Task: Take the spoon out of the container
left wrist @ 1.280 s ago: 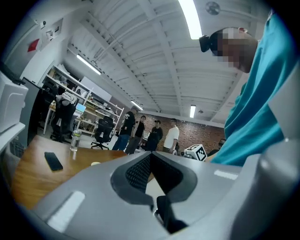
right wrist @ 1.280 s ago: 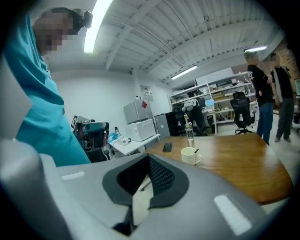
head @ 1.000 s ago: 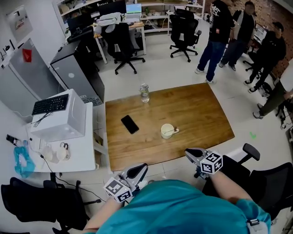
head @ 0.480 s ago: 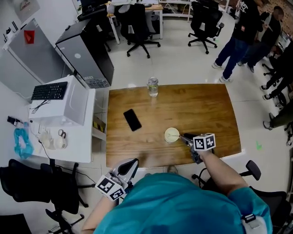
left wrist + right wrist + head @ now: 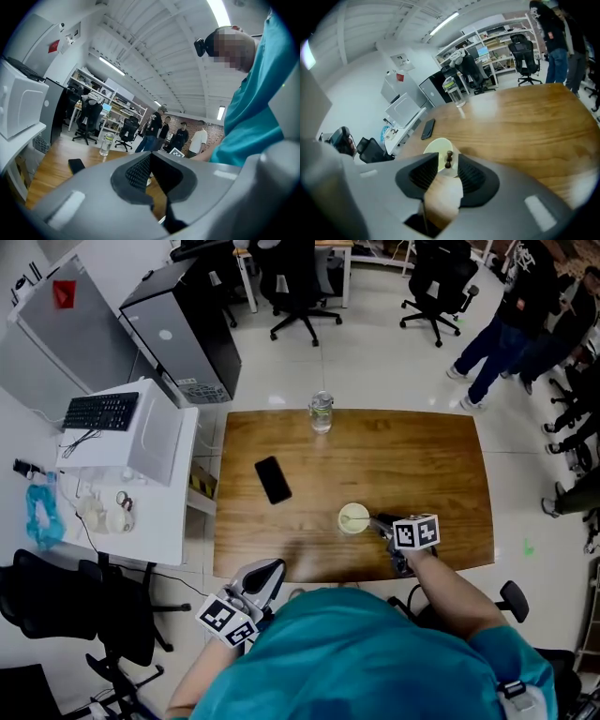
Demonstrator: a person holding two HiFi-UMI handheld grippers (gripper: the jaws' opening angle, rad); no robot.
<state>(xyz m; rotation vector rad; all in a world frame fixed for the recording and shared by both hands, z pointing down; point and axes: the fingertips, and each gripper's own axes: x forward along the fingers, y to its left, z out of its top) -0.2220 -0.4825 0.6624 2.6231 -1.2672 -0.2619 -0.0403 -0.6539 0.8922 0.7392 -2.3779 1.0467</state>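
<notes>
A pale yellow cup [image 5: 348,523] stands on the wooden table [image 5: 422,465], right of centre near the front. A spoon [image 5: 357,517] lies in it with its handle pointing right. My right gripper [image 5: 377,522] is at the cup's right side, open. In the right gripper view the spoon's dark beaded handle tip [image 5: 448,161] stands between the two pads of the right gripper [image 5: 447,166] without touching them, with the cup [image 5: 436,146] just beyond. My left gripper [image 5: 264,574] hangs shut below the table's front edge; in its own view the left gripper [image 5: 150,163] has its pads together, holding nothing.
A black phone [image 5: 273,479] lies left of centre on the table and a clear water bottle [image 5: 322,412] stands at the far edge. A white side table [image 5: 141,521] with a microwave and keyboard is at the left. Several people [image 5: 525,315] and office chairs are beyond the table.
My right gripper has moved forward from beside my body onto the table, up to the cup's right side around the spoon handle. The left gripper has stayed near the table's front edge.
</notes>
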